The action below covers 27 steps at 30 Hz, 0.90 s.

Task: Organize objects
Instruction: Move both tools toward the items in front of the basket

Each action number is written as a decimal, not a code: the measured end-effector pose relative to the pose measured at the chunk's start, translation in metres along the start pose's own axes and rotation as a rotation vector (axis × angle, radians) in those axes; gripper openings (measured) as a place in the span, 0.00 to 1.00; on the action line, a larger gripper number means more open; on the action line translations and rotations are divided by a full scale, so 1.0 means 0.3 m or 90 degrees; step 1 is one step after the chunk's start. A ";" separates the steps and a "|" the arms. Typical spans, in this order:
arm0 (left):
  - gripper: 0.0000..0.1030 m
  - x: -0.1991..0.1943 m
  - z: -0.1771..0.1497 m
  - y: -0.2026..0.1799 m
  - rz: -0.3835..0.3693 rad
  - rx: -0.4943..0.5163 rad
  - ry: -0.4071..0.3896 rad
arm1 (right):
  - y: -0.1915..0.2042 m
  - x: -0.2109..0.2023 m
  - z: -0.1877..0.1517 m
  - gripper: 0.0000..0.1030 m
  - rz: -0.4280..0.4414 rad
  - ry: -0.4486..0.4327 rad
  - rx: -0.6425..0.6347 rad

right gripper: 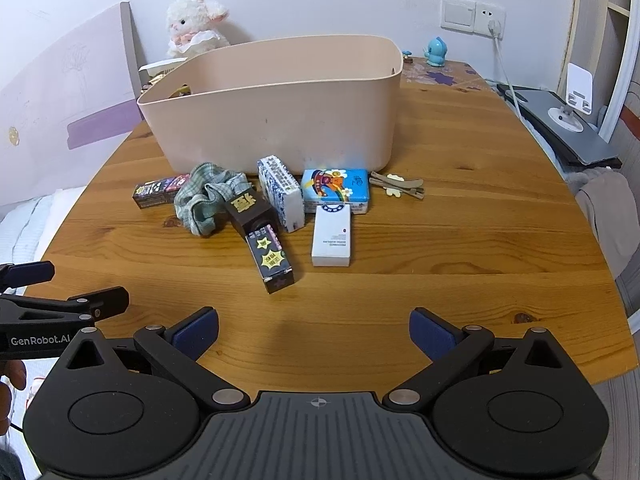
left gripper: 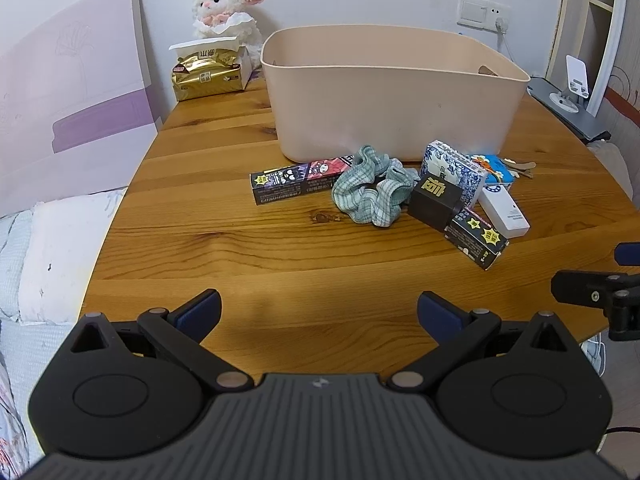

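Right wrist view: the wooden bench (right gripper: 460,240) carries a beige bin (right gripper: 280,120) toward the wall, with the clutter just in front of it: a green checked cloth (right gripper: 204,200), a blue-patterned box (right gripper: 280,192), a blue cartoon tissue pack (right gripper: 336,188), a white box (right gripper: 332,236), a dark starred carton (right gripper: 270,256) and hair clips (right gripper: 396,186). Both the left gripper (left gripper: 319,312) and right gripper (right gripper: 314,330) hover near the bench's front edge, fingers spread wide, holding nothing.

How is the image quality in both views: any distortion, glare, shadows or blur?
Left wrist view: strong fisheye bending of the table edge, dark corner vignette, soft shadow ahead of the open left gripper, a small bluish glare on the bin; items sharp. Right wrist view: same bending, same bluish spot low on the bin, shadow before the open right gripper; no blur.
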<state>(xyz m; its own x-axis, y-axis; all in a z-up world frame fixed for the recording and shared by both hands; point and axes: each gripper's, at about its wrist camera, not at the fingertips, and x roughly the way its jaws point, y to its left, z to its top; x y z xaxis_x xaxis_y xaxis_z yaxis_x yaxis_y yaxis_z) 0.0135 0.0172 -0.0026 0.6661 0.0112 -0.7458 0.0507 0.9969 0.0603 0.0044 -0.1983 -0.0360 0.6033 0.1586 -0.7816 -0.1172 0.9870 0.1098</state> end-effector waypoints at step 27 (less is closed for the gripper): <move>1.00 0.018 0.066 0.030 -0.007 0.048 -0.029 | 0.029 0.034 0.037 1.00 0.015 -0.004 -0.027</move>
<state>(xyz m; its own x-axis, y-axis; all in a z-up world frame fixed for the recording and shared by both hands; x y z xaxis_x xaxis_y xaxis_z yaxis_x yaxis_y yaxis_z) 0.0323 0.0249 0.0070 0.6982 -0.0050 -0.7159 0.1134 0.9881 0.1037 0.0183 -0.1877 -0.0363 0.6050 0.1828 -0.7750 -0.1656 0.9809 0.1022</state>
